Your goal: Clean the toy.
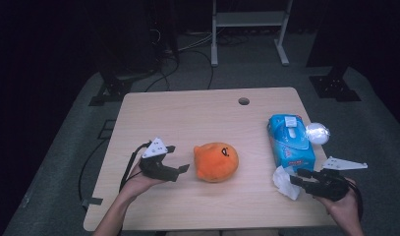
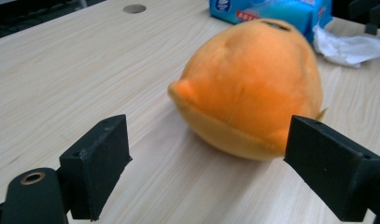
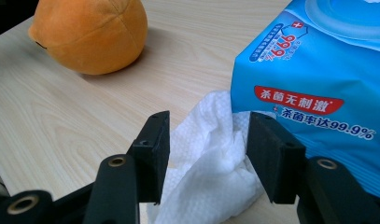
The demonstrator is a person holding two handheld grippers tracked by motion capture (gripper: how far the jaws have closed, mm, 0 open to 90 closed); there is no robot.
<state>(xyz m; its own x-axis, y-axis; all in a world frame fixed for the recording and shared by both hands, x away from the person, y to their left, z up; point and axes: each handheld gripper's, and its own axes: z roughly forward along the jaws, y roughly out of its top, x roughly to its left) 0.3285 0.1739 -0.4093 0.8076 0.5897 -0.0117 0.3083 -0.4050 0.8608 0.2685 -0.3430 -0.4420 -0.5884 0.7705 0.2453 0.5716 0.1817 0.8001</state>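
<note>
White wipe (image 3: 211, 154) half hidden between right hand-held gripper's (image 3: 208, 149) parted jaws, grip unclear

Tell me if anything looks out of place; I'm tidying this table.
One thing: a crumpled white wipe lies loose on the table against the near end of the blue wipe pack, between the open right tongs. The orange plush toy sits intact.

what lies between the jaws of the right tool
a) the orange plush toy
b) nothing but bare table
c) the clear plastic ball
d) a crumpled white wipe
d: in the right gripper view the crumpled white wipe lies between the open jaws of the right tool, beside the blue wet-wipe pack; the orange plush toy sits farther off on the table.
</note>
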